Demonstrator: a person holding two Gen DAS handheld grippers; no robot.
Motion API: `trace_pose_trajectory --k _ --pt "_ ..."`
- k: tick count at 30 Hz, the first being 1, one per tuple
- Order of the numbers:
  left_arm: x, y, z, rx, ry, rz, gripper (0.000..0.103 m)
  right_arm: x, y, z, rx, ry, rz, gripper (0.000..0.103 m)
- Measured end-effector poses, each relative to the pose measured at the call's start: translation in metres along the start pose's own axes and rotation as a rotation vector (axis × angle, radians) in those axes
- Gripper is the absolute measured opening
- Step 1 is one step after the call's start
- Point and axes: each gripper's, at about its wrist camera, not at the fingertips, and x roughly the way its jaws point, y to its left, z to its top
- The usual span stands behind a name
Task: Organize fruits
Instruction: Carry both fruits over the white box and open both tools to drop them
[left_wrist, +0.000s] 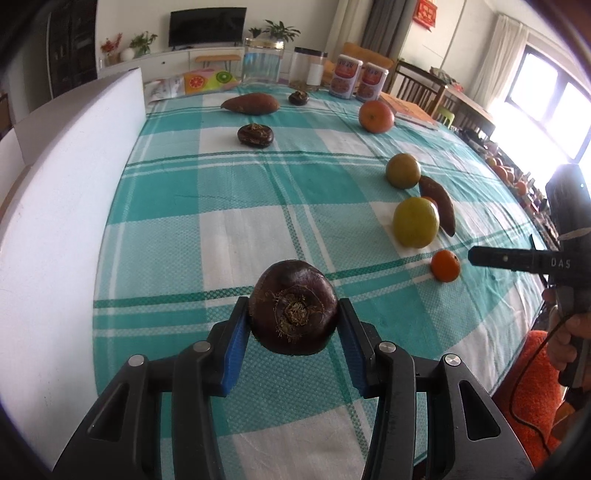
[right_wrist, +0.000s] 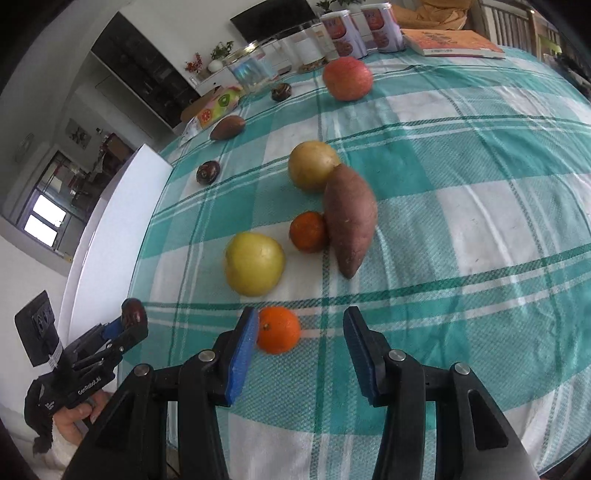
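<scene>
Left gripper (left_wrist: 293, 325) pinching dark water chestnut (left_wrist: 293, 307) between blue pads (left_wrist: 236, 354), lifted clear of checked tablecloth (left_wrist: 229, 229), stem scar facing camera; grip across widest part, probably so the round thing cannot roll out.

Right gripper (right_wrist: 299, 332) spread, not gripping; small orange (right_wrist: 277, 329) sitting on cloth between the fingers, touching or nearly touching left pad (right_wrist: 242, 356), other pad well apart from it; pinch not yet made, judged as lining up for a pick.

Landmark: yellow pear (right_wrist: 255, 264). Just beyond small orange from the camera; second small orange (right_wrist: 308, 232) near it on the far right, touching sweet potato (right_wrist: 349, 218); brownish-yellow pear (right_wrist: 312, 170) beyond, against sweet potato's far end; big red-orange fruit (right_wrist: 347, 78) well beyond; two more water chestnuts (right_wrist: 208, 172) (right_wrist: 281, 91) and a second sweet potato (right_wrist: 227, 127) far off to its left and beyond.

Like kinds scattered apart; sorting barely begun by the look of it; chestnut likely headed toward the other chestnuts, orange toward its twin; destination not shown, cannot tell.

Risk: orange off-centre between the fingers, could roll away from left pad on closing.
</scene>
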Motion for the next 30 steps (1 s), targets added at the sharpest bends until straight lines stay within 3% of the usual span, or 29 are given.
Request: trace_pose_trajectory --k 2,5,6,7,12,17,20,23,27,30 --pt "0.0 -0.003 -0.002 0.002 0.001 -0.012 0.048 0.013 0.019 -0.007 -0.087 0.011 -0.062 0.049" --pt "-0.003 -0.009 -0.003 0.005 0.004 -0.035 0.048 0.031 0.027 -0.006 -0.117 -0.005 -0.114 0.047" --pt "-0.006 -0.01 -0.002 0.0 0.004 -0.047 0.048 0.033 0.028 -0.006 -0.125 -0.016 -0.138 0.037" --pt "-0.011 -0.011 -0.003 -0.007 0.002 -0.059 0.048 0.034 0.027 -0.005 -0.125 -0.032 -0.146 0.033" --pt "-0.041 -0.005 -0.006 -0.051 -0.013 -0.103 0.048 0.015 0.027 -0.009 -0.102 -0.073 -0.111 0.032" --pt "-0.104 0.018 0.001 -0.153 -0.085 -0.181 0.048 -0.012 0.077 -0.012 -0.152 -0.081 0.055 0.032" --pt "-0.149 0.05 0.01 -0.205 -0.18 -0.094 0.048 -0.015 0.138 -0.005 -0.241 -0.07 0.186 0.032" --pt "-0.173 0.091 0.011 -0.256 -0.237 0.091 0.048 -0.003 0.204 0.001 -0.332 -0.033 0.312 0.032" --pt "-0.173 0.151 -0.006 -0.376 -0.198 0.262 0.048 0.025 0.285 -0.001 -0.422 0.044 0.415 0.032" --pt "-0.167 0.176 -0.022 -0.423 -0.159 0.354 0.048 0.044 0.333 -0.006 -0.488 0.073 0.437 0.033"
